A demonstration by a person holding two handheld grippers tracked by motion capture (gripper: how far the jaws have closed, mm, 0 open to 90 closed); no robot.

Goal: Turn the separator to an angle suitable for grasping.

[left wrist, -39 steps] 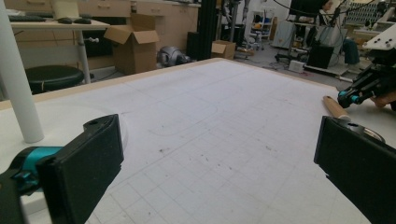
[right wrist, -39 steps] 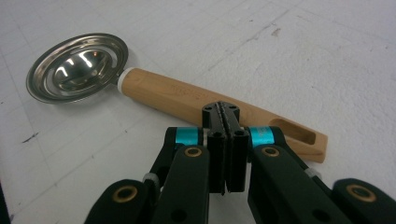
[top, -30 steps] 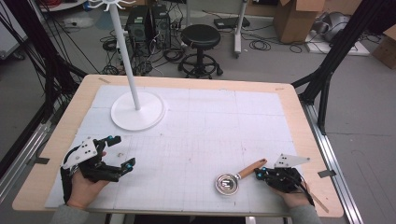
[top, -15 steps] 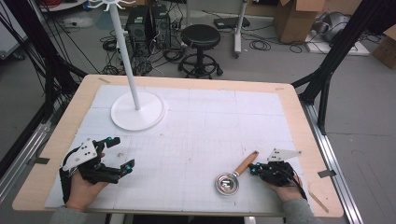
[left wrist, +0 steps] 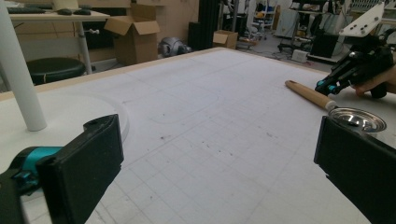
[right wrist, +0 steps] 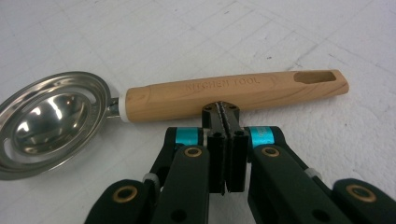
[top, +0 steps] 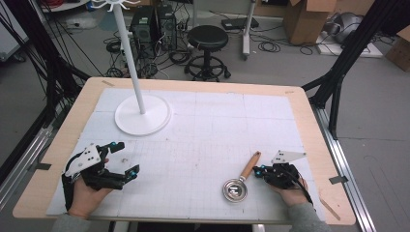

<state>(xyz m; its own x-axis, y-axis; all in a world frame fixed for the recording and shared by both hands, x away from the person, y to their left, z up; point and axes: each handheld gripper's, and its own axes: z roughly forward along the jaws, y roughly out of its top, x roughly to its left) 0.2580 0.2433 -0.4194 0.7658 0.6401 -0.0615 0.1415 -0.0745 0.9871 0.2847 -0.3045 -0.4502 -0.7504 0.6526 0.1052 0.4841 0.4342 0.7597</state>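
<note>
Right gripper (right wrist: 225,111) jaws closed, empty, nudging wooden-handled steel strainer spoon (right wrist: 233,93); push squarely mid-handle. Left gripper (top: 123,162) jaws open.

A white stand (top: 142,115) with a round base and tall pole sits on the gridded white mat (top: 212,130), well up and left of the tool. Beyond the wooden table (top: 309,121): a black stool (top: 207,37), cardboard boxes (top: 303,19), floor cables (top: 270,46)
</note>
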